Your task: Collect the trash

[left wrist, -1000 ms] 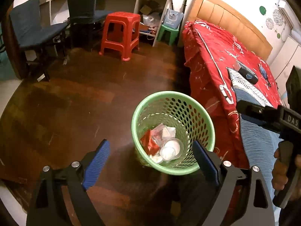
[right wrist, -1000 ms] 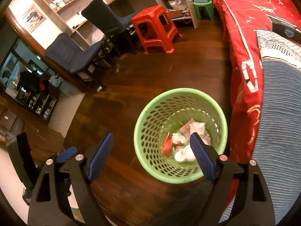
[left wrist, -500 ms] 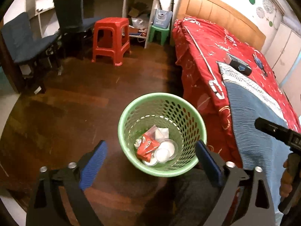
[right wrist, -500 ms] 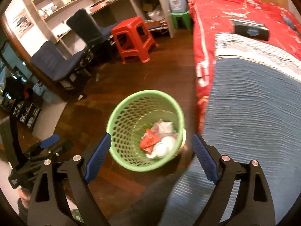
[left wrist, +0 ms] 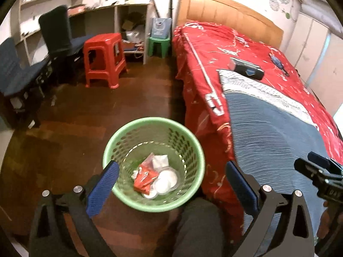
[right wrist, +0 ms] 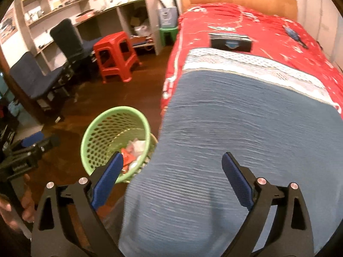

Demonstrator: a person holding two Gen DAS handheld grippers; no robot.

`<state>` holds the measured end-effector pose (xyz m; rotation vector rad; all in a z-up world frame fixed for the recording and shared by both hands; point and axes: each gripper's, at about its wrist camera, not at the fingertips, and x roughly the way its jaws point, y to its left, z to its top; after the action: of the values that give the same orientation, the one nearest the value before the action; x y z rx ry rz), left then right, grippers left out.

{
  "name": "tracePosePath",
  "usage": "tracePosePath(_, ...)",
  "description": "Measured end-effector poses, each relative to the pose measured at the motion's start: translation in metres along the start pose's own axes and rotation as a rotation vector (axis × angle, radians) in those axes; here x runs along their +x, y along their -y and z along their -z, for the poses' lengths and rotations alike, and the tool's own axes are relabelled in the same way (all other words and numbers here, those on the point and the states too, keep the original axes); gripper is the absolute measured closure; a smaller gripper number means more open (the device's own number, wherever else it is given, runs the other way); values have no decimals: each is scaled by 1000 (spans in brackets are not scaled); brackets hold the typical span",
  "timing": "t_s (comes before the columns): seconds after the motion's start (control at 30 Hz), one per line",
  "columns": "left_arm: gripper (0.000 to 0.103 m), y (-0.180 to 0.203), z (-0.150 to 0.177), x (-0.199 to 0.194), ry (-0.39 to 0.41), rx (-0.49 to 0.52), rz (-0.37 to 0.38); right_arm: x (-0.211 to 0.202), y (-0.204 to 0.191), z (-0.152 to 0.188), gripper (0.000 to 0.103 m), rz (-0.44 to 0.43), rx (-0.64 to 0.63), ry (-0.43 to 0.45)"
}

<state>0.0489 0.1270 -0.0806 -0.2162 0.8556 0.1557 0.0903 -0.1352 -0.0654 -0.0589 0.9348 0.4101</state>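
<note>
A: One big bed (left wrist: 246,49) fills the right side of the room, under a red cover (right wrist: 225,19) with a blue blanket (right wrist: 235,128) laid over its near end.

B: And on the dark wooden floor (left wrist: 85,117)?

A: Two dark chairs (left wrist: 57,32) by the shelving, a red stool (left wrist: 105,57) and a smaller green stool (left wrist: 159,46) behind it. Nearer, a green basket (left wrist: 120,141) stands just beside the bed's edge.

B: Where is the trash?

A: Inside the basket, at the bottom: a red wrapper (left wrist: 144,176), white round lids (left wrist: 166,181) and a pale crumpled packet (left wrist: 159,160).

B: The tongs?

A: The left gripper (left wrist: 171,180) hangs above the basket, its jaws spread wide and opening, nothing pinched between them. The right gripper (right wrist: 171,173) is over the blanket, its jaws wide too and opening, holding nothing; the picture there is blurred.

B: Anything small on the bed?

A: A dark box (right wrist: 230,41) past the blanket, and a small blue object (right wrist: 294,34) beyond it; I cannot tell what that is.
</note>
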Motion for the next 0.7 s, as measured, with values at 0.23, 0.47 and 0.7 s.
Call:
tracePosePath(0.23, 7, 38, -7, -8, 48, 74, 16, -16, 30, 14, 10, 60, 55, 12)
tracePosePath(0.47, 7, 66, -6, -12, 39, 116, 83, -36, 57, 27, 9, 108, 118, 32)
tracePosePath(0.7, 7, 94, 1, -18, 43, 170, 80, -57, 68, 40, 7, 159, 140, 61)
